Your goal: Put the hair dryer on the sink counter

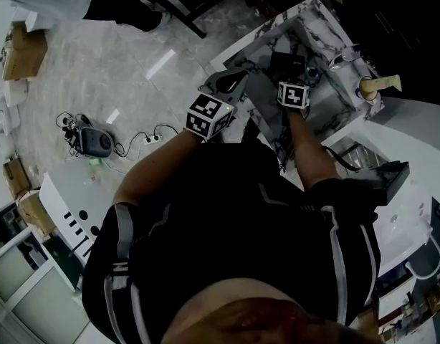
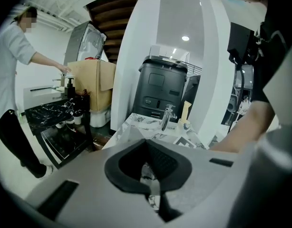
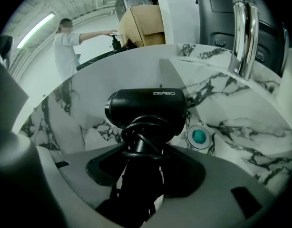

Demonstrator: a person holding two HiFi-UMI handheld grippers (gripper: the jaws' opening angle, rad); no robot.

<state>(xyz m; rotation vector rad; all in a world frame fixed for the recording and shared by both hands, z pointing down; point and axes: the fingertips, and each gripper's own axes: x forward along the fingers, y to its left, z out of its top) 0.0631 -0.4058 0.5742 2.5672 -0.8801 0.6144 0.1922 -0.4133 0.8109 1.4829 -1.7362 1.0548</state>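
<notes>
The black hair dryer (image 3: pixel 146 107) has its cord wound round the handle, and my right gripper (image 3: pixel 139 175) is shut on that handle. It hangs over the white marble sink basin (image 3: pixel 231 127), close to the round drain (image 3: pixel 199 137). In the head view the hair dryer (image 1: pixel 286 61) and right gripper (image 1: pixel 295 77) are above the sink counter (image 1: pixel 335 99). My left gripper (image 1: pixel 229 83) hovers just left of the counter. In its own view the left gripper (image 2: pixel 148 175) has its jaws closed together with nothing held.
A chrome faucet (image 3: pixel 243 32) rises at the back of the basin, with a pale bottle (image 1: pixel 378 84) beside it. A black machine (image 2: pixel 162 89) stands behind the sink. A person in white (image 2: pixel 17 56) works at a dark marble shelf (image 2: pixel 51 113). Cables and a power strip (image 1: pixel 152 138) lie on the floor.
</notes>
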